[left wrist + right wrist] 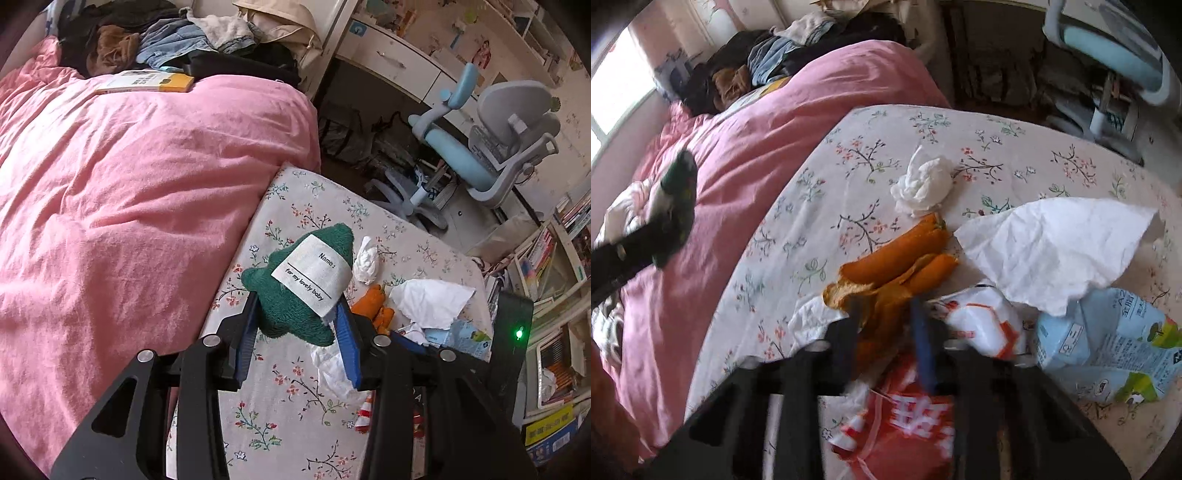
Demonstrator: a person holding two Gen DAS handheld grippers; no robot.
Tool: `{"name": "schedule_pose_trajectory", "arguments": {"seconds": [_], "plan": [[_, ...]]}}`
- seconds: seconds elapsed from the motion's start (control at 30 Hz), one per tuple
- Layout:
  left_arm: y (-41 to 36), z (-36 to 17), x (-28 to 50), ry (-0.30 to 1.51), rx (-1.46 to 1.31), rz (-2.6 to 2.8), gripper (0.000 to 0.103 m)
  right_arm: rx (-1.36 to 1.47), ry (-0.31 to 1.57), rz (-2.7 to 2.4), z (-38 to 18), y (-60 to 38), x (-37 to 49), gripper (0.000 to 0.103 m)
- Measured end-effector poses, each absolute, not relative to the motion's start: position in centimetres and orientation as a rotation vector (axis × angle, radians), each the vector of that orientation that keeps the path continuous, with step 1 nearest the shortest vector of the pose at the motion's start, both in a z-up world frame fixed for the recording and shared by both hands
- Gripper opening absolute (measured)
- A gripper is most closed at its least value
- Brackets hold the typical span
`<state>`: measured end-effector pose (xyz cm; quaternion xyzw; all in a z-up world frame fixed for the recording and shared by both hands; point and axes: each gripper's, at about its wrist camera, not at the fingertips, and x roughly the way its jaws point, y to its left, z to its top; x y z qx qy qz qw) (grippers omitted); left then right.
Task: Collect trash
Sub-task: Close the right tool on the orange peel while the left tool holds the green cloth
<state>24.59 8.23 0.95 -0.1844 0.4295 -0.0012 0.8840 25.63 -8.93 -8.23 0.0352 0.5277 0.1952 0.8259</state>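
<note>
Left wrist view: left gripper fingers grasp a green knitted hat above the bed. Right gripper has clenched on orange peel. Tissues, paper, milk carton and red wrapper remain uncollected.

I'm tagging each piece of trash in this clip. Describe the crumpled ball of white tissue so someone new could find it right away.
Start at the floral bedsheet beside the pink duvet. On it lies orange peel; the crumpled tissue ball sits just beyond the peel's far tip. Unlike the flat white sheet of paper nearby, it is wadded into a tight, twisted lump.
</note>
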Motion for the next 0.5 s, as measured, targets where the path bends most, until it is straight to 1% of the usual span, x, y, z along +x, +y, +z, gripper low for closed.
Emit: {"name": "schedule_pose_trajectory", "arguments": {"seconds": [0.1, 0.2, 0.37, 0.5], "plan": [[8.4, 1.3, 24.4, 0.885, -0.388, -0.008, 0.038, 0.126, 1.085, 0.436, -7.4, -10.1, 24.7, 0.016], [8.4, 1.6, 24.1, 0.878, -0.384, -0.014, 0.038, 0.166, 1.034, 0.472, -5.7, -10.8, 23.5, 0.016], [8.0, 1.8, 23.2, 0.873, -0.360, -0.019, 0.038, 0.280, 0.890, 0.591, -1.7, -12.0, 20.9, 0.016], [7.4, 1.8, 21.6, 0.862, -0.329, -0.026, 0.038, 0.295, 0.803, 0.650, 1.1, -12.1, 18.2, 0.016]]}}
